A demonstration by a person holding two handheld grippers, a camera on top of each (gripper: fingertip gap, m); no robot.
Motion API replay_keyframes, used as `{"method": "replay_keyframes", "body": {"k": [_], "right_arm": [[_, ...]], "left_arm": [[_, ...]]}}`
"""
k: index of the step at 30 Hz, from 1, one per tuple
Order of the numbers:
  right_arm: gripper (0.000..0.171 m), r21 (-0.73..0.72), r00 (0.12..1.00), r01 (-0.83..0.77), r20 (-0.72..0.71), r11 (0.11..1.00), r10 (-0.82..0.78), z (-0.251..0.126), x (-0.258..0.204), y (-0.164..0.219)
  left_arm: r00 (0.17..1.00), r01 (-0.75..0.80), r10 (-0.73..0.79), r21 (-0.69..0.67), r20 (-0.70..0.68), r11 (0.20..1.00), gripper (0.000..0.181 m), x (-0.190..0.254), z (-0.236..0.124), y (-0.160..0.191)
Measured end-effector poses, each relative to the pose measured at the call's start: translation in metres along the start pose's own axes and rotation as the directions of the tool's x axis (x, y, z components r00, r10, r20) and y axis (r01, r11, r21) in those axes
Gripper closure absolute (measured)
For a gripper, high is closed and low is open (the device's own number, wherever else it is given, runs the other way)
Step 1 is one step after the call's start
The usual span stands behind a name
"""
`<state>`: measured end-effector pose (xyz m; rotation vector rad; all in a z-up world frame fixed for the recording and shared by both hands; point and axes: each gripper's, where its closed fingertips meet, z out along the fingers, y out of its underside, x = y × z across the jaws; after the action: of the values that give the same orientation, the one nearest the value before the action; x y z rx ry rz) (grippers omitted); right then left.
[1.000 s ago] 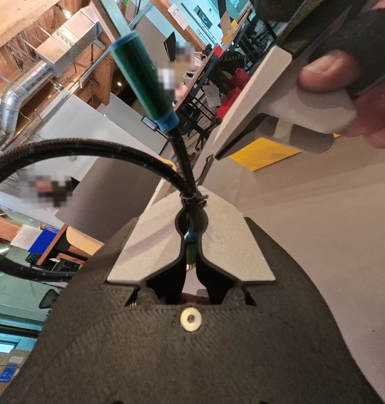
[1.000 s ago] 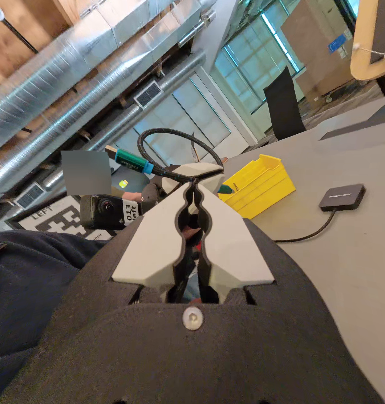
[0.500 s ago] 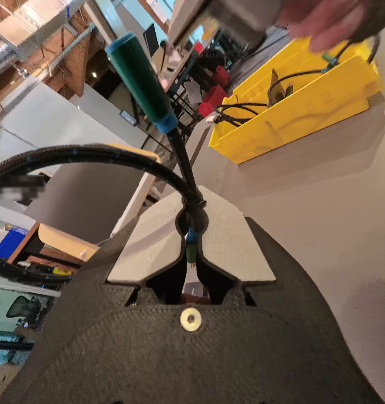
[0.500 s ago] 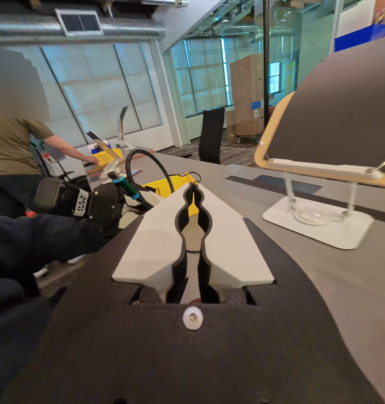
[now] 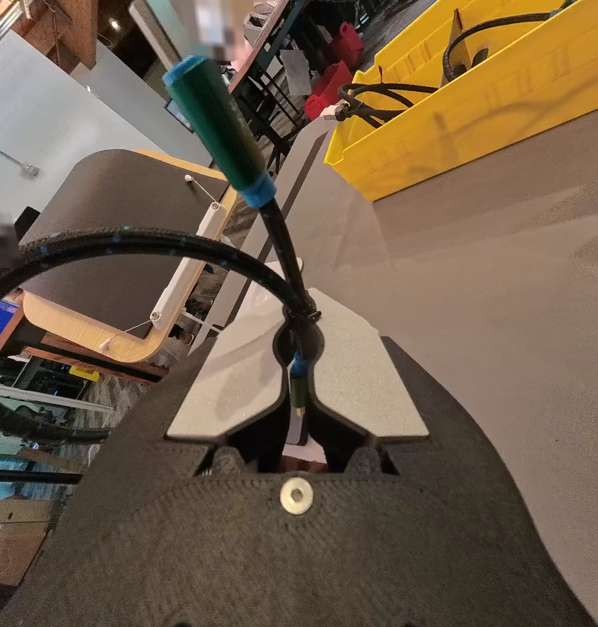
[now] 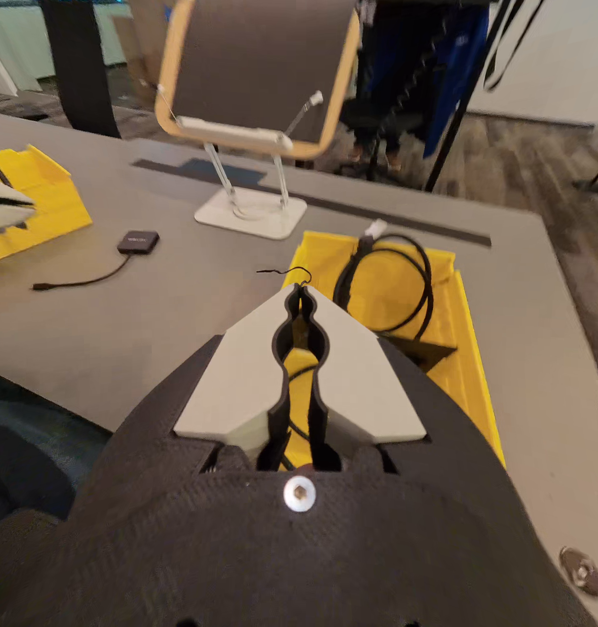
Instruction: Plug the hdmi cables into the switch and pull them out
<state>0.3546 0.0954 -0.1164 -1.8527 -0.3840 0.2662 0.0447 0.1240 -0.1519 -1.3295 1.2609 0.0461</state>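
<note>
The left tongs (image 5: 299, 325) are clamped on a looped black cable (image 5: 148, 242) at the tie that binds its coil. One green plug (image 5: 219, 130) stands up above the fingertips on a short bent lead, and the other green plug (image 5: 298, 390) hangs in the slot between the fingers. The right tongs (image 6: 300, 288) are together, or nearly so, and pinch a thin black tie (image 6: 284, 271) at their very tips; nothing else sits between them.

Taking the small black switch (image 6: 138, 240) on the grey table (image 6: 155, 322) as the landmark: in the right wrist view the right tongs hang well to its right, over a yellow bin (image 6: 467, 339) that holds another coiled cable (image 6: 386, 288). The left tongs show at that picture's left edge, to the switch's left, before a second yellow bin (image 6: 53, 203). A tilted board on a white stand (image 6: 253, 217) rises just behind the switch. The switch's own thin lead (image 6: 83, 280) trails toward the table's near edge.

Risks, as I judge them: the hold is on the coil and not on a plug, so the upright plug can swing and miss the port. The switch looks light and is unheld, so a push may slide it. The thin tie may slip from the right tips.
</note>
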Motion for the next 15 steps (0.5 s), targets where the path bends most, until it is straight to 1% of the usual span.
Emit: {"method": "replay_keyframes", "body": {"k": [2, 6, 7, 8, 10, 12, 14, 15], "right_arm": [[0.171, -0.05, 0.999, -0.042, -0.021, 0.998, 0.041, 0.001, 0.01, 0.024], [0.169, -0.225, 0.994, -0.079, -0.093, 0.971, 0.06, 0.011, 0.032, 0.077], [0.147, -0.259, 0.991, -0.098, -0.111, 0.961, 0.071, 0.013, 0.038, 0.087], [0.14, -0.273, 0.991, -0.106, -0.112, 0.956, 0.078, 0.015, 0.041, 0.093], [0.148, -0.248, 0.99, -0.099, -0.121, 0.964, 0.071, 0.013, 0.046, 0.091], [0.143, -0.253, 0.99, -0.08, -0.129, 0.964, 0.048, 0.01, 0.048, 0.087], [0.144, -0.219, 0.988, 0.017, -0.148, 0.976, -0.05, 0.006, 0.041, 0.066], [0.147, -0.184, 0.987, 0.068, -0.128, 0.98, -0.093, 0.005, 0.03, 0.051]], "left_arm": [[1.0, -0.007, 0.006, -0.013, -0.006, 1.0, 0.179, 0.002, 0.001, 0.001], [1.0, -0.007, 0.006, -0.024, -0.031, 1.0, 0.179, 0.009, 0.005, 0.002], [0.999, -0.009, 0.008, -0.027, -0.037, 1.0, 0.179, 0.011, 0.005, 0.003], [0.999, -0.009, 0.007, -0.028, -0.042, 1.0, 0.179, 0.012, 0.005, 0.004], [0.999, 0.0, -0.002, -0.044, -0.051, 0.999, 0.179, 0.012, 0.006, 0.006], [0.998, 0.016, -0.019, -0.043, -0.057, 0.999, 0.179, 0.011, 0.006, 0.007], [0.995, 0.058, -0.061, -0.039, -0.073, 0.998, 0.179, 0.011, 0.006, 0.007], [0.993, 0.078, -0.081, -0.036, -0.087, 0.996, 0.179, 0.012, 0.007, 0.007]]}}
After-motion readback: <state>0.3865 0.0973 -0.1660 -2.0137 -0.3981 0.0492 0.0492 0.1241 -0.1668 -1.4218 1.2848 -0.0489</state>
